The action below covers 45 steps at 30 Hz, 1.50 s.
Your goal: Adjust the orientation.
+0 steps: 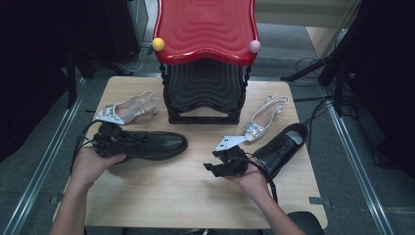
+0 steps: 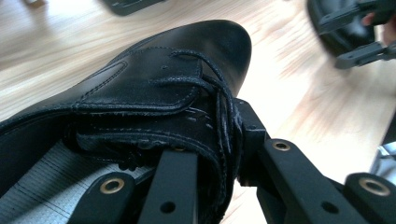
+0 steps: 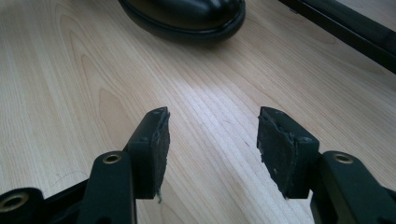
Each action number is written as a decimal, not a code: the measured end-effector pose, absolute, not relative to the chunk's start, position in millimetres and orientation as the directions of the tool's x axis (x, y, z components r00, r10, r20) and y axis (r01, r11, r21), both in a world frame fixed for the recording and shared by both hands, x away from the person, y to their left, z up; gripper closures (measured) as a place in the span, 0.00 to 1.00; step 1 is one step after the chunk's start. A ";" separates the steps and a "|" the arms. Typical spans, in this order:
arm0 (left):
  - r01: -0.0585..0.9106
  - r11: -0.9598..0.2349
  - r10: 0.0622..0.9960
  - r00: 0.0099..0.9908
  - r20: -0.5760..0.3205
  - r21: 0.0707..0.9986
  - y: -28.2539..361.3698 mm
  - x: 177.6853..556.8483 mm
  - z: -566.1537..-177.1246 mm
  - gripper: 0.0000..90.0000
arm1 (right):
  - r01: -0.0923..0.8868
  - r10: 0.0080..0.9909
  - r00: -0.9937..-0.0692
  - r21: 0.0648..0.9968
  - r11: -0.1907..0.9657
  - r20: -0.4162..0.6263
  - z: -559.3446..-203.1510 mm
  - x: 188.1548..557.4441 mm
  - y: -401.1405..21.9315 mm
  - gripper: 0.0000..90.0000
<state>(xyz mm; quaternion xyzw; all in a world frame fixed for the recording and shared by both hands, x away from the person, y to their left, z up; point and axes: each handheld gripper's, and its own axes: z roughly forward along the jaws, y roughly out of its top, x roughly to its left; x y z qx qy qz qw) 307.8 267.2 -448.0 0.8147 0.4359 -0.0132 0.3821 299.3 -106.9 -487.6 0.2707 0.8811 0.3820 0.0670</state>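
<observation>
L hand-held gripper [image 1: 108,142] clamped on the laced side of a black shoe [image 1: 156,145] near worktop [image 1: 171,196] left edge. R hand-held gripper [image 1: 215,165] jaws apart, nothing between, by second black shoe [image 1: 281,147] near right edge.

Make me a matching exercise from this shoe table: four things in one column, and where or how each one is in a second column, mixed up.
Things:
1. left hand-held gripper
2. right hand-held gripper
3. yellow ball
4. black shoe by the right hand

Places or states:
A. on a front corner of the red rack top
B. open above bare table
C. shut on the laced black shoe
D. lying beside a silver heeled shoe

Pairs: 1-C, 2-B, 3-A, 4-D
</observation>
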 end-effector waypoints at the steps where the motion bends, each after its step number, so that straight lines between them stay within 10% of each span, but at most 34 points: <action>1: 0.717 -0.332 0.692 0.627 -0.358 0.613 262.4 309.1 -446.8 0.90 | 0.427 0.531 -0.843 0.713 0.557 0.090 -487.6 298.9 -108.0 0.50; 30: 0.626 -0.471 0.562 0.756 -0.336 0.621 131.4 316.7 -462.9 0.88 | 0.482 0.614 -0.781 0.734 0.478 0.113 -491.9 282.3 -138.2 0.51; 45: 0.606 -0.515 0.566 0.772 -0.289 0.606 147.8 316.3 -460.7 0.59 | 0.484 0.606 -0.786 0.733 0.477 0.125 -494.5 282.4 -133.7 0.51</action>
